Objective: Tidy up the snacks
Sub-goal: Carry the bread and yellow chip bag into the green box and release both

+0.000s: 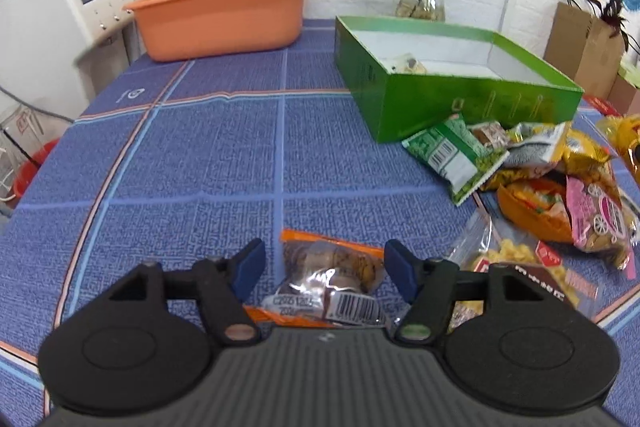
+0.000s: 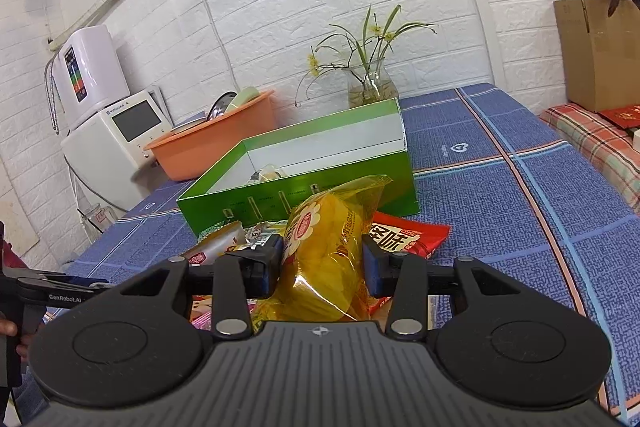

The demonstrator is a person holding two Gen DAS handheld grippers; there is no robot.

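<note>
While the left gripper (image 1: 324, 267) stands spread over an orange-edged snack packet (image 1: 332, 283) on the blue tablecloth (image 1: 180, 163), a heap of snack bags (image 1: 552, 183) lies to its right, against the green box (image 1: 460, 103). Orange basin (image 1: 224, 15) at the far edge.

Right wrist view: right gripper (image 2: 322, 263) pinches a yellow snack bag (image 2: 328, 251), blocking sight of the box front; red packet (image 2: 412, 235) just behind.
</note>
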